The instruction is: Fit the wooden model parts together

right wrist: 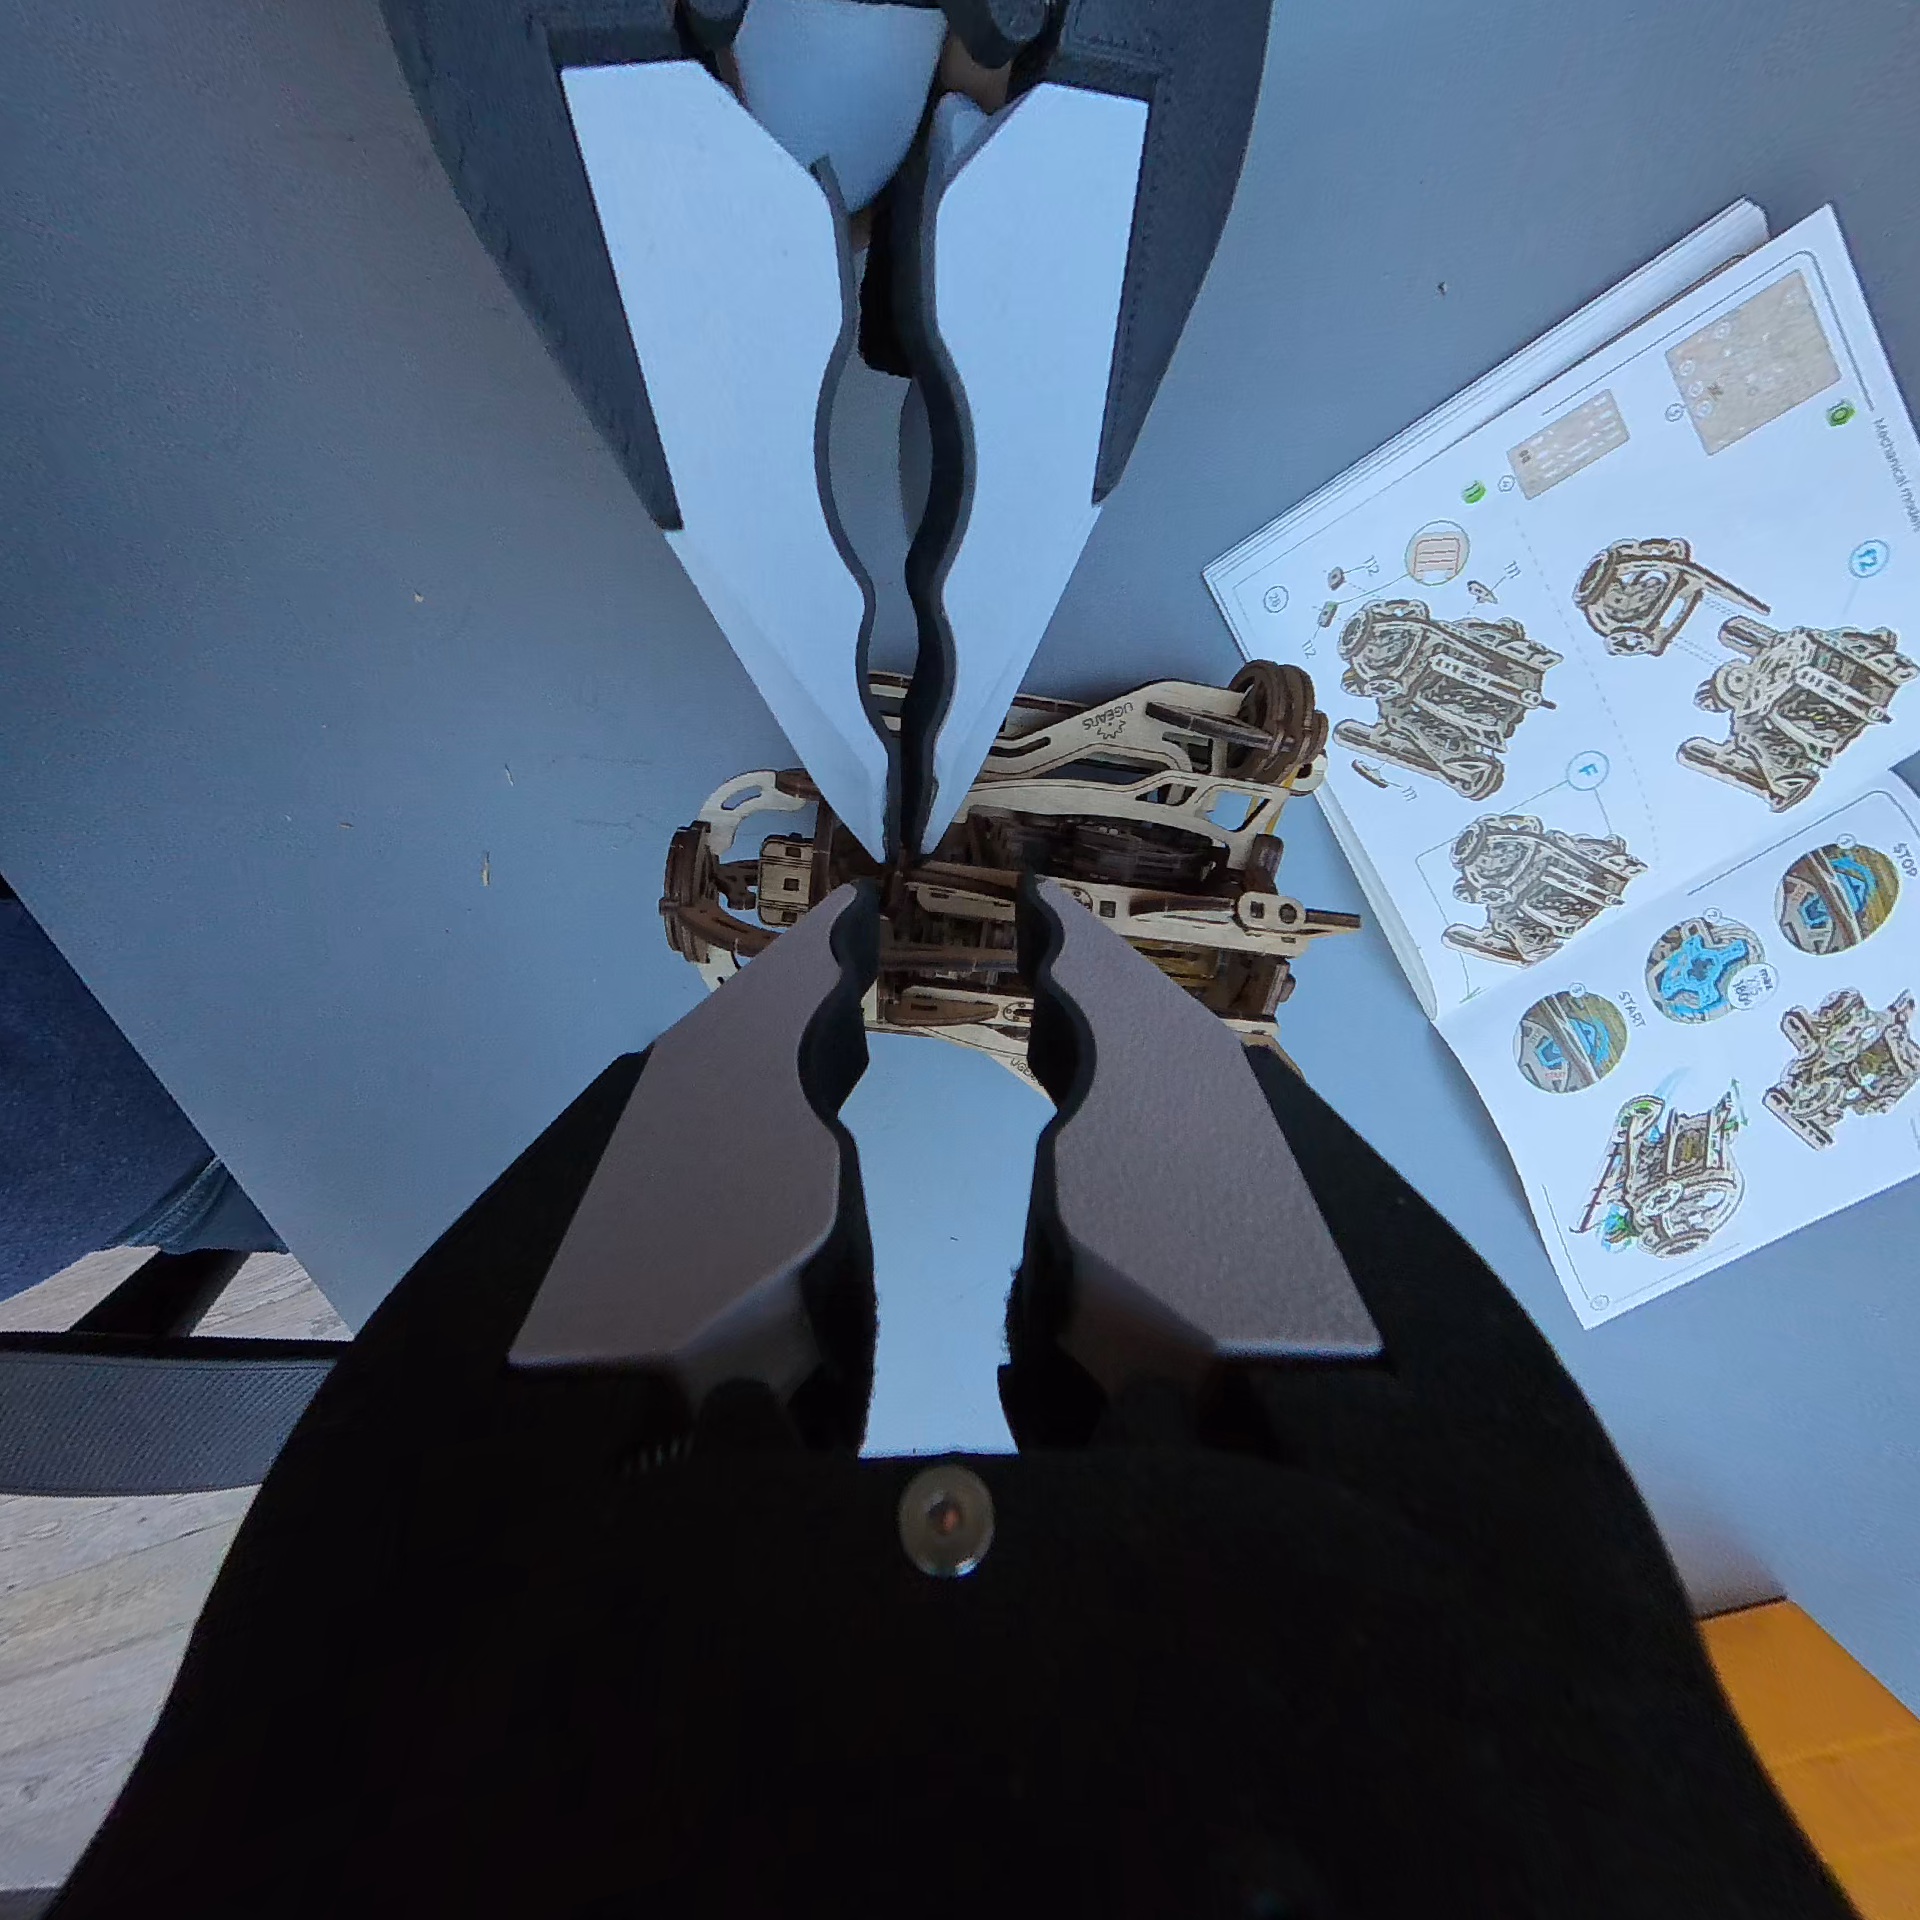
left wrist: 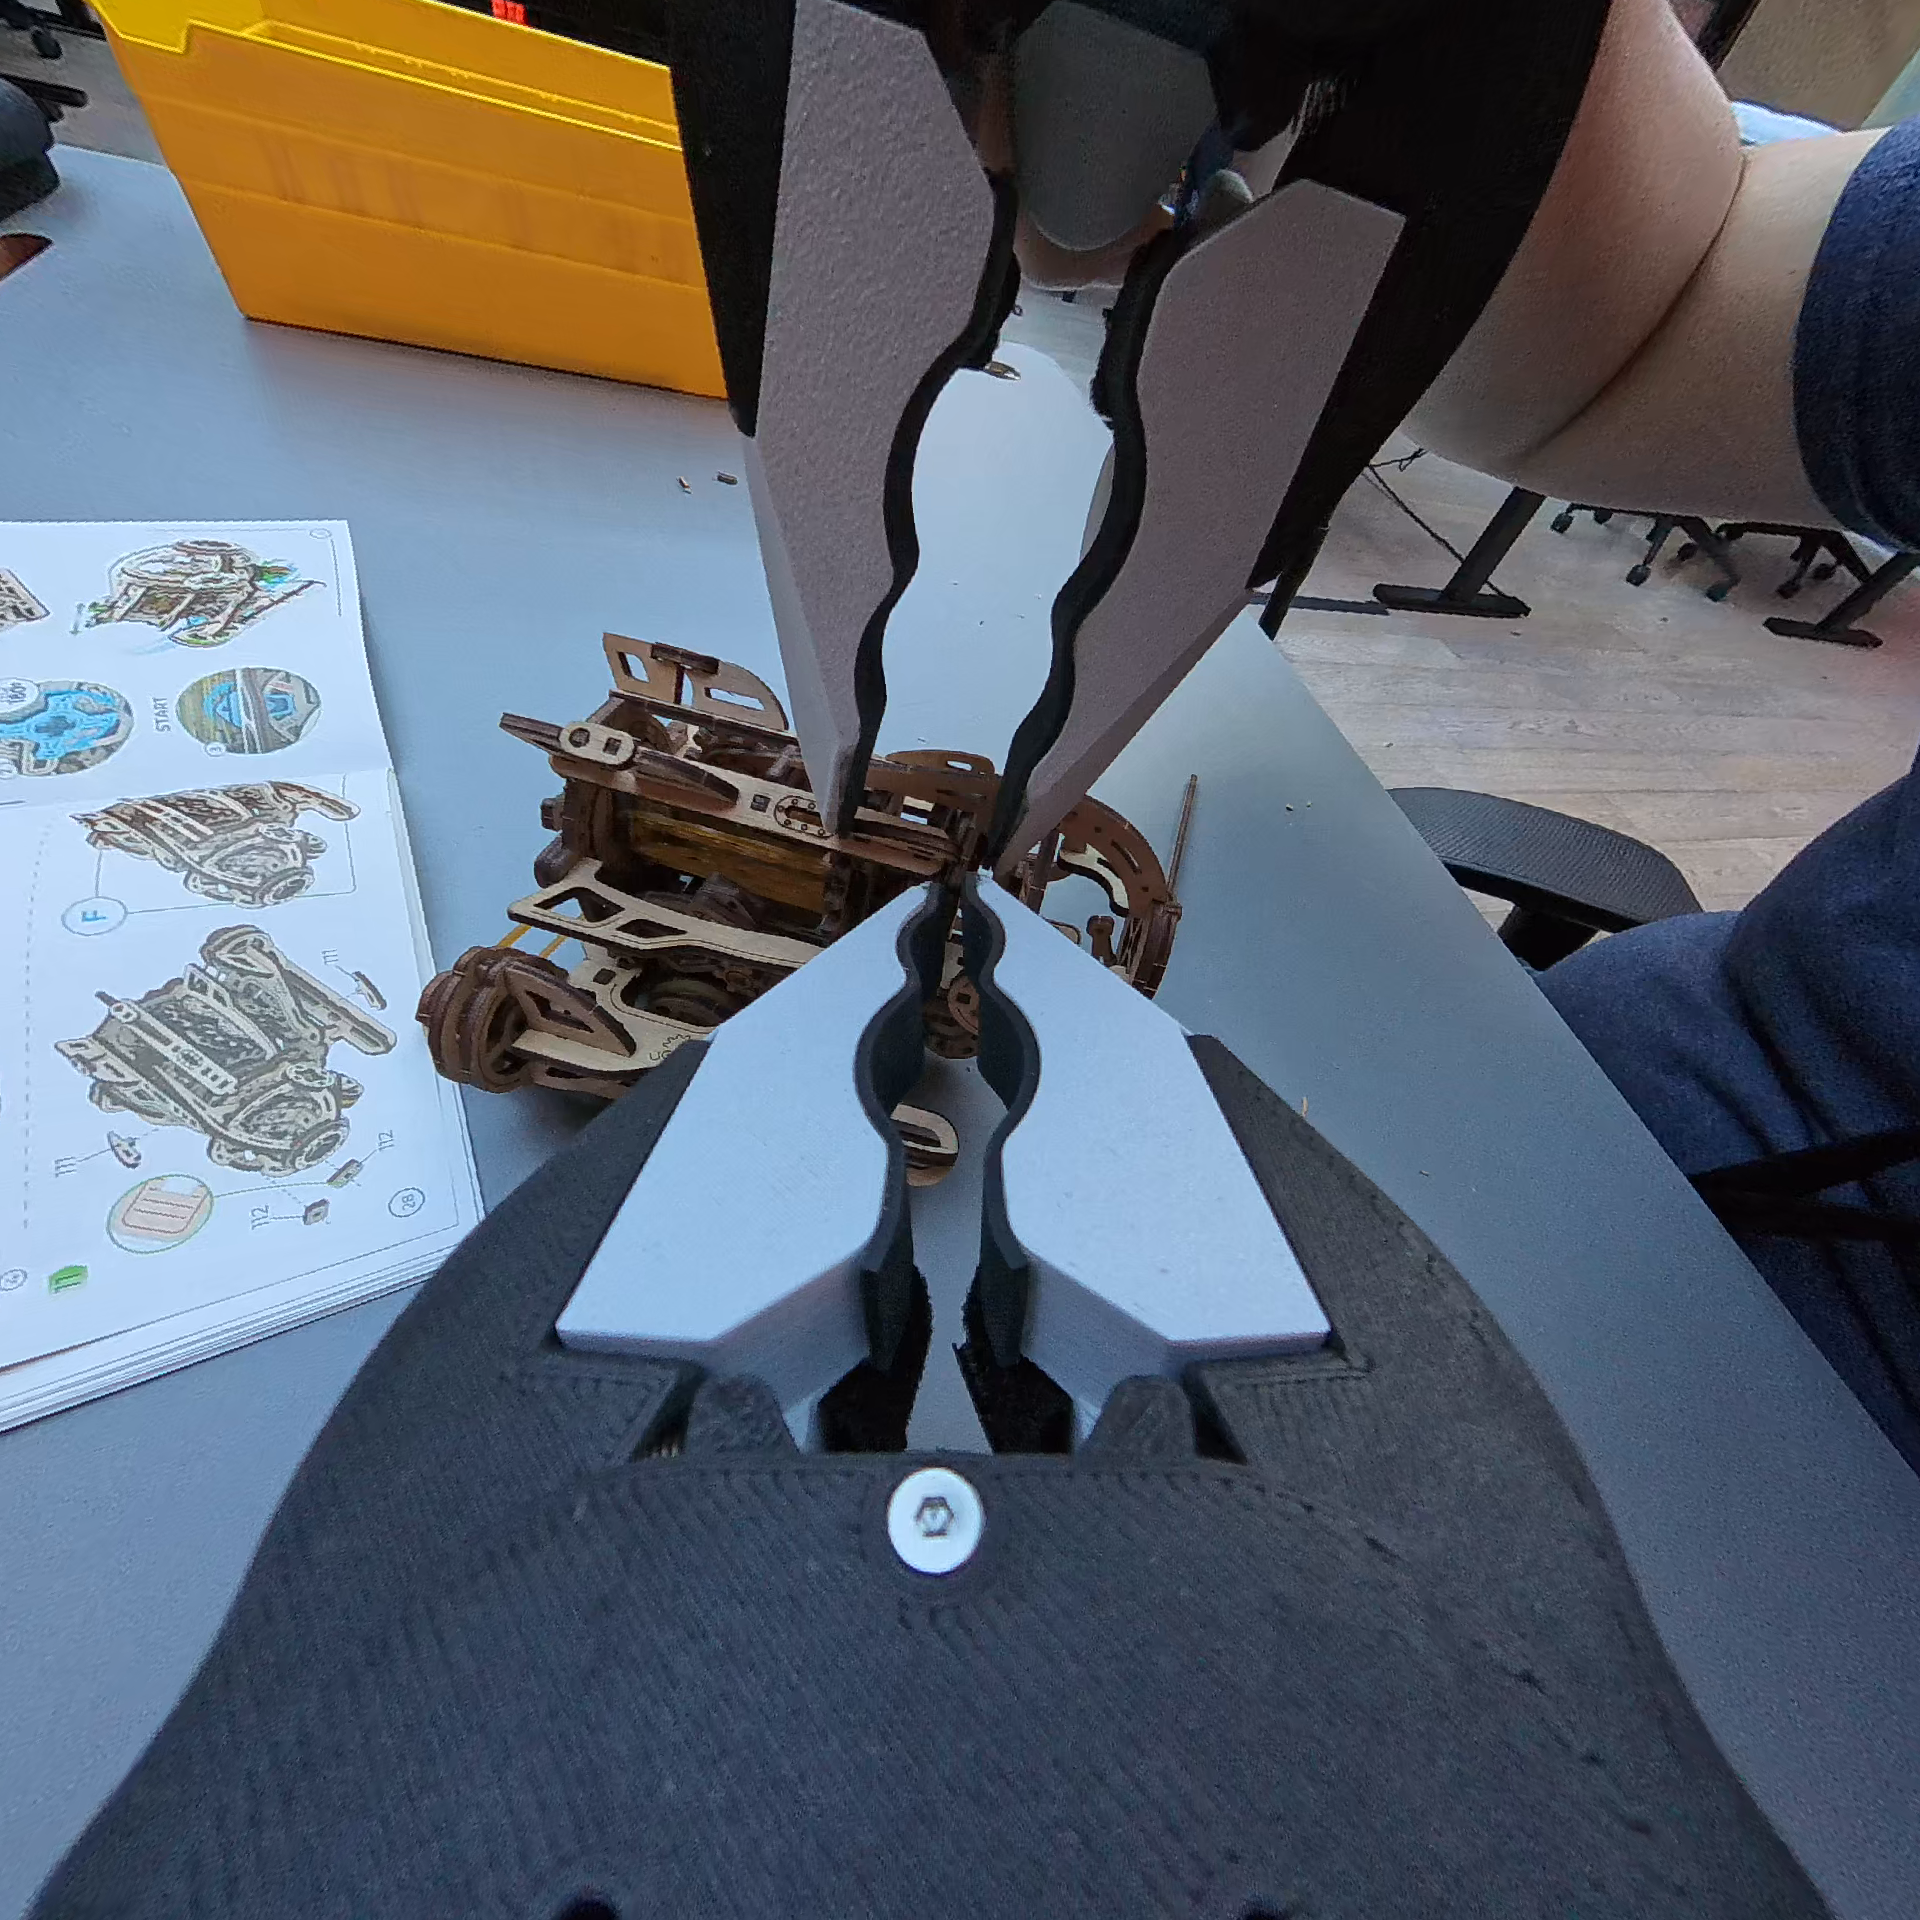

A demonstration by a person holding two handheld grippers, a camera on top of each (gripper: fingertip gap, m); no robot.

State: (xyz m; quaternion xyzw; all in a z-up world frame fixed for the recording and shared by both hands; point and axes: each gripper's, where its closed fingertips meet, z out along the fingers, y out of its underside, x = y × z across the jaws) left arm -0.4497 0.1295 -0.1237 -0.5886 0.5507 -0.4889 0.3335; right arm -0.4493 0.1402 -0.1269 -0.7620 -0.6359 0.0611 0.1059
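Grey table (left wrist: pixel 436 457) bears wooden model (left wrist: pixel 665 894), seemingly lengthwise across.

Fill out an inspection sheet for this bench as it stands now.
Surface: grey table, a few small wood crumbs on it.
Job's things: wooden model on the table; a small loose wooden part lies beside it.
Clutter: open instruction booklet; yellow bin at the far edge.
Grippers: left gripper almost closed, tips at the model; right gripper open, tips straddling the model's top.
Cables: a thin black cord across the person's lap.
Surroundings: wood floor, office chair bases.
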